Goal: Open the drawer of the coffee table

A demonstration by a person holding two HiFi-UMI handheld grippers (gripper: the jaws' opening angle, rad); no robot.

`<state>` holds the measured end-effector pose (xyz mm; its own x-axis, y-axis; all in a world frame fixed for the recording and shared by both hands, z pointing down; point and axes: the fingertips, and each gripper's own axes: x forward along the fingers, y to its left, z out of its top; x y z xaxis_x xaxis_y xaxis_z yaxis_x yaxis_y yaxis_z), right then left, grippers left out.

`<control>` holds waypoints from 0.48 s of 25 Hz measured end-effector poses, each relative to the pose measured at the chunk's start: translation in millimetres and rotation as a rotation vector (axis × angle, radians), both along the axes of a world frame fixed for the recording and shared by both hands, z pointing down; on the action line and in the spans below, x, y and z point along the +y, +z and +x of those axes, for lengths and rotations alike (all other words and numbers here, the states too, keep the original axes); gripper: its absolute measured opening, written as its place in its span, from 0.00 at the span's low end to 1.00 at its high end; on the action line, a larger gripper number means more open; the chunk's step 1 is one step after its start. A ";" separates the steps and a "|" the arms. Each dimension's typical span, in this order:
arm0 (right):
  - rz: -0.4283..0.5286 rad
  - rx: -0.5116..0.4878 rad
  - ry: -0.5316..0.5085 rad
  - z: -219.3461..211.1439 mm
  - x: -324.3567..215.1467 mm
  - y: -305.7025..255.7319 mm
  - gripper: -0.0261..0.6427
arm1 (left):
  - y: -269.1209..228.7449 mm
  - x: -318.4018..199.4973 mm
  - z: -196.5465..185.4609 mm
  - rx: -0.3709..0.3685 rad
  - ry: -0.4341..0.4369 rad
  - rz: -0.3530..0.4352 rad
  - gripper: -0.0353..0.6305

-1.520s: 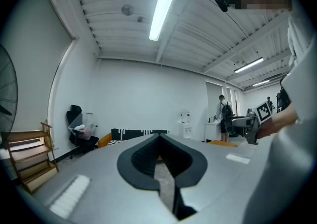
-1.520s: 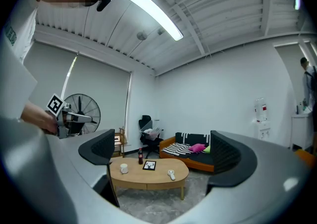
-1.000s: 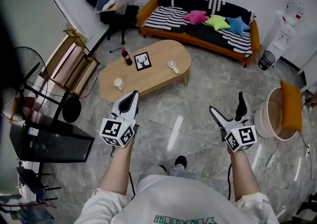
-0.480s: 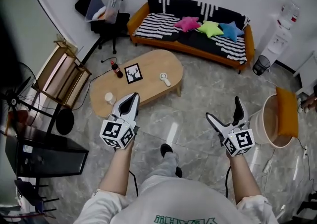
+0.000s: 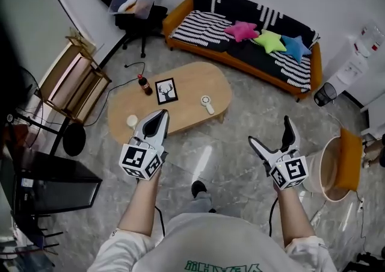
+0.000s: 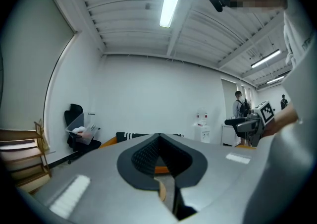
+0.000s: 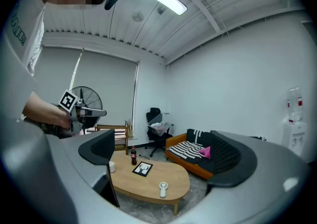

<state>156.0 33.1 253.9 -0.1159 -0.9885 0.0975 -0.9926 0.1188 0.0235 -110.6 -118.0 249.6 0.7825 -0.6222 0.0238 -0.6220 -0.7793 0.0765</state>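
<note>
The oval wooden coffee table [image 5: 180, 111] [image 7: 148, 182] stands ahead on the grey floor; no drawer front shows in any view. My left gripper [image 5: 159, 115] hangs in the air over the table's near edge in the head view, jaws shut with nothing between them. In the left gripper view the left gripper [image 6: 159, 156] points level at the far wall, the pads pressed together. My right gripper [image 5: 270, 133] is held to the right of the table, open and empty. Its view looks across the table between the spread jaws of the right gripper [image 7: 168, 161].
On the table stand a dark bottle [image 5: 144, 85], a picture frame [image 5: 166, 91], a white cup [image 5: 132, 121] and a small white fan [image 5: 207, 104]. An orange striped sofa [image 5: 240, 39] lies behind it. A wooden rack [image 5: 71, 79] and a black cabinet [image 5: 45, 189] stand at left, a round basket [image 5: 334, 165] at right.
The person has stepped, so the room has shifted slightly in the head view. Both grippers keep the same pose and the same jaw state.
</note>
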 end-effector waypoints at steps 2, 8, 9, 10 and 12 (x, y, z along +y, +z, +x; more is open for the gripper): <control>0.004 -0.006 -0.015 1.9 -17.9 0.5 0.92 | -1.2 -12.4 -0.6 0.002 -0.015 0.000 0.05; -0.031 -0.022 -0.083 9.7 -60.8 14.4 0.92 | 4.6 -30.5 0.5 -0.004 -0.069 -0.012 0.05; -0.037 -0.024 -0.101 10.5 -69.0 18.4 0.92 | 5.9 -33.4 -0.2 -0.004 -0.086 -0.012 0.05; -0.042 -0.028 -0.121 11.1 -77.3 22.4 0.92 | 7.3 -36.0 -1.1 -0.006 -0.105 -0.011 0.05; -0.045 -0.041 -0.162 12.1 -93.2 29.6 0.92 | 10.0 -40.0 -4.3 -0.013 -0.145 -0.012 0.05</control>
